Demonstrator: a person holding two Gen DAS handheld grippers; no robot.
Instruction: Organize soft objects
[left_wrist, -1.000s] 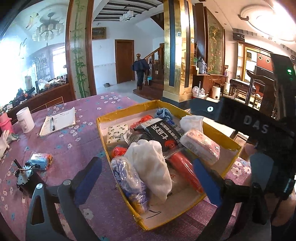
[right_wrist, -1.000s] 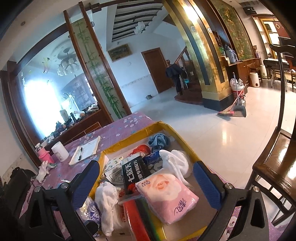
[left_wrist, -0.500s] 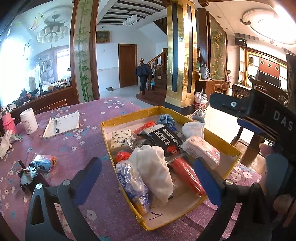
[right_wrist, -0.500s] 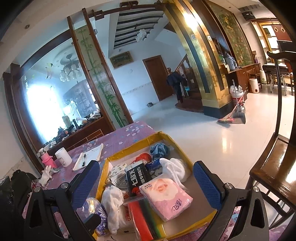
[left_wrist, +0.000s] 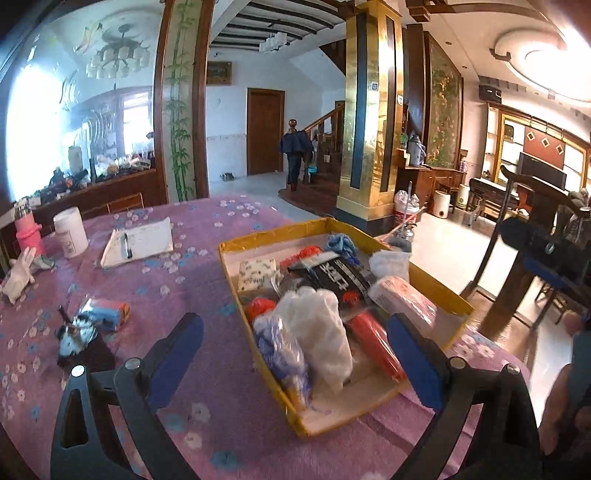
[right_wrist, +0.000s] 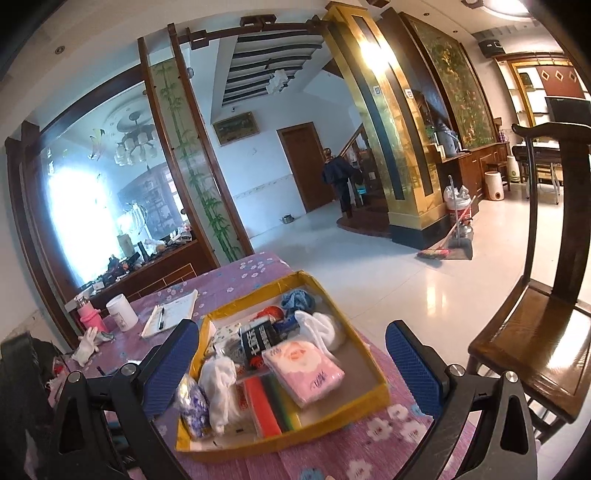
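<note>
A yellow cardboard tray (left_wrist: 456, 301) (right_wrist: 376, 369) sits on the purple flowered tablecloth, filled with soft things. In it lie a white cloth (left_wrist: 317, 328) (right_wrist: 219, 384), a pink tissue pack (left_wrist: 404, 297) (right_wrist: 303, 369), a blue bagged item (left_wrist: 280, 350), a red roll (left_wrist: 373, 345), a black packet (left_wrist: 332, 273) and a blue cloth (left_wrist: 341, 243). My left gripper (left_wrist: 295, 354) is open and empty above the tray's near end. My right gripper (right_wrist: 291, 363) is open and empty, raised above the tray.
On the table to the left lie a notepad with a pen (left_wrist: 138, 242), a white cup (left_wrist: 70, 232), a pink bottle (left_wrist: 26, 230), a white glove (left_wrist: 18, 271) and a small blue packet (left_wrist: 105, 314). A wooden chair (right_wrist: 535, 332) stands right of the table.
Both grippers have pulled back and up from the tray, which looks smaller now. The right gripper has left the space over the tray in the left wrist view.
</note>
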